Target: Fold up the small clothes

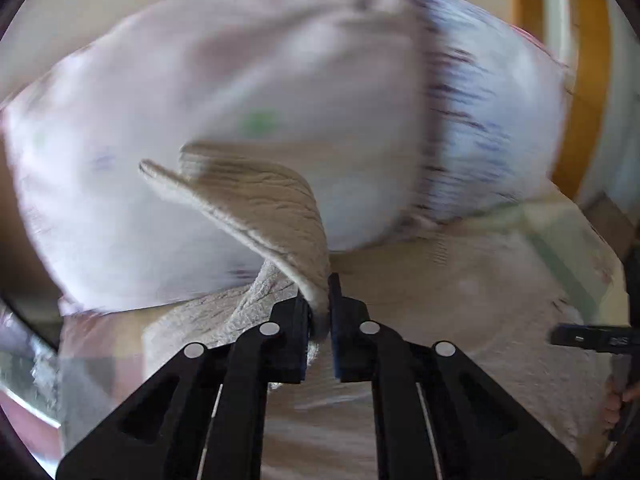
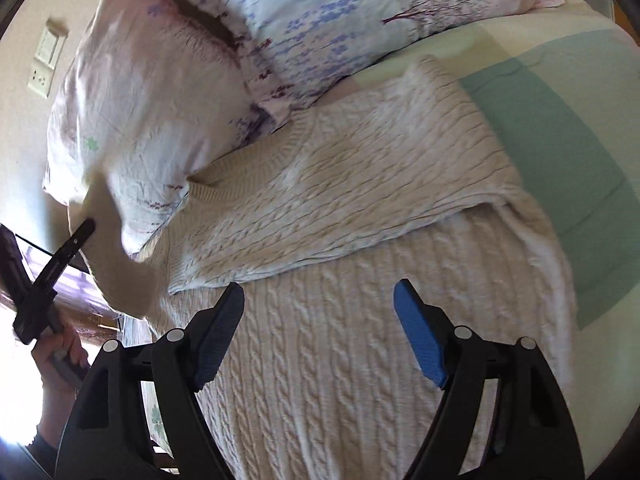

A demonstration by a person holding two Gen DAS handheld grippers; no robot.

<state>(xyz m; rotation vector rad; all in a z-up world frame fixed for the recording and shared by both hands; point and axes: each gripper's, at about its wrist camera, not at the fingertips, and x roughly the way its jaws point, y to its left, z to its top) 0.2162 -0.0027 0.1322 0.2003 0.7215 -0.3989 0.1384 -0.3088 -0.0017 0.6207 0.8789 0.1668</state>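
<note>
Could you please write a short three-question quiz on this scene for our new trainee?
1. True or false: the left gripper is shut on part of the sweater.
2. The right gripper has its jaws: A) shut on a pillow, B) open above the sweater, C) shut on the bedsheet.
3. What lies against the sweater's neck end?

Key: 1 true; 2 B; 3 the pillows.
</note>
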